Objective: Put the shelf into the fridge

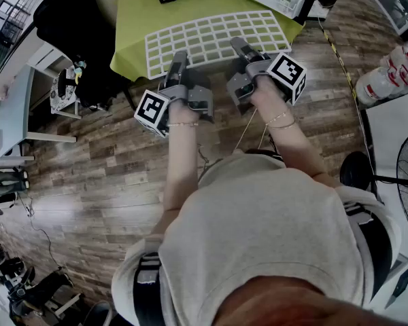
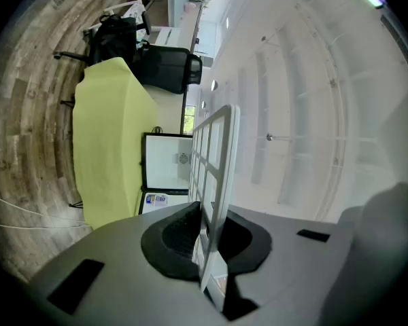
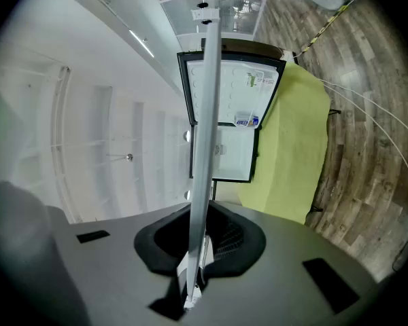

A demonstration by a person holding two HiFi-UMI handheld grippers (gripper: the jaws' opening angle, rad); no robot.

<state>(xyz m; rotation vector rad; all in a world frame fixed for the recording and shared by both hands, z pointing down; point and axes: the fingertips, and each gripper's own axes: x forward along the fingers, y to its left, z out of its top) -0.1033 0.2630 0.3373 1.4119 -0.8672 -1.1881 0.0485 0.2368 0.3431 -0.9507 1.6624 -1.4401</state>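
Our left gripper [image 2: 209, 240] had its jaws nearly together, the black pads pinching the thin white near rim of the shelf [image 1: 214, 38]. Our right gripper [image 3: 200, 242] was clamped on that same rim in the same way, further to the right. Between the two, the shelf, a white wire grid, reached out ahead of us roughly level, its far part over the table [image 1: 131, 27] draped in yellow-green cloth. We could not tell whether it touched the cloth. Beyond the shelf's far edge stood the fridge [image 3: 234, 156], dark-framed, with its white inside facing us. Wood-plank floor [image 1: 102, 161] spread around the table and beneath our arms.
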